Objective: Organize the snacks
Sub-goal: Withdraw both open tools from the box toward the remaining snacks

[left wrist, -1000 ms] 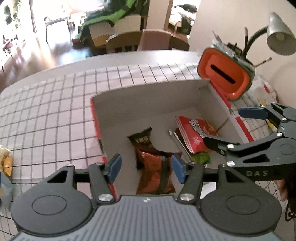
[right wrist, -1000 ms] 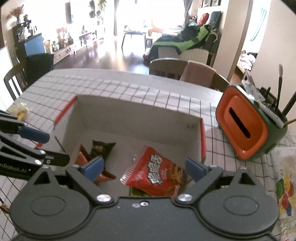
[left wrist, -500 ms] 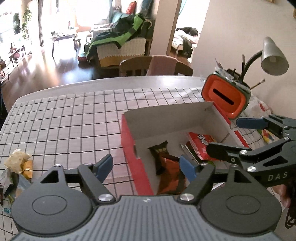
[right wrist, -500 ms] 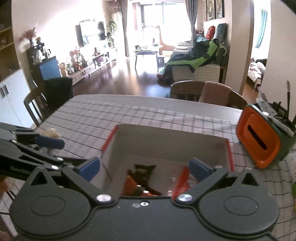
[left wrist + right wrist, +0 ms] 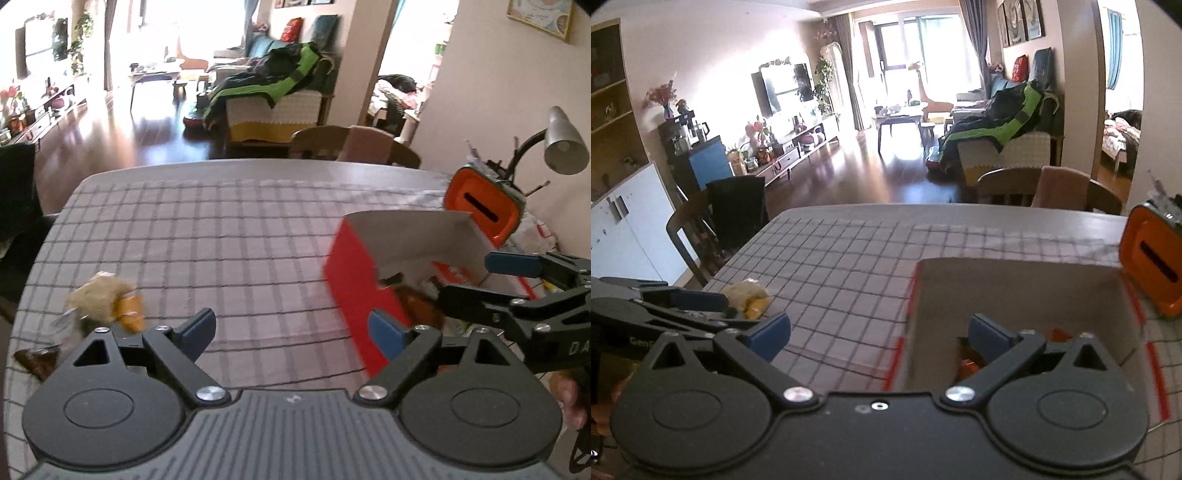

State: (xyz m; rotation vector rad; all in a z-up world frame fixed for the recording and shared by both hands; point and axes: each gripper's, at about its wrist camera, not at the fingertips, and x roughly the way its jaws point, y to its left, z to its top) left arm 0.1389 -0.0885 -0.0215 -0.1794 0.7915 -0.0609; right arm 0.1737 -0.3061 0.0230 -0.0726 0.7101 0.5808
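Red cardboard marks the box point(image 5: 354, 295) where the snacks go; it sits at about three o'clock from my left claw point(image 5: 291, 328), with a few packets already inside, an orange-brown one point(image 5: 417, 306) showing through the notch in its near wall. My left claw is empty and its jaws are opening, nothing but checked tablecloth point(image 5: 221, 240) between the blue pads. My right claw point(image 5: 879, 332) is spread wide too and holds nothing; it hangs over the box's near left corner point(image 5: 912, 332).

What is left to gather lies at about ten o'clock from my left claw: a small heap of loose snacks point(image 5: 105, 301), a pale crinkled wrapper with a yellow-orange piece against it, and a dark brown packet point(image 5: 35, 360) near the table edge beside them. I judge the step in hand to be the reach for that heap.

To do it well I would swing the left claw toward ten o'clock until the pale wrapper sits squarely between the pads, tip down over it, and close on the body of one packet rather than a loose crinkled corner, which could slip free. The pieces touch, so I would take the top one first. The right claw should keep clear of the box mouth so the carry back has room.
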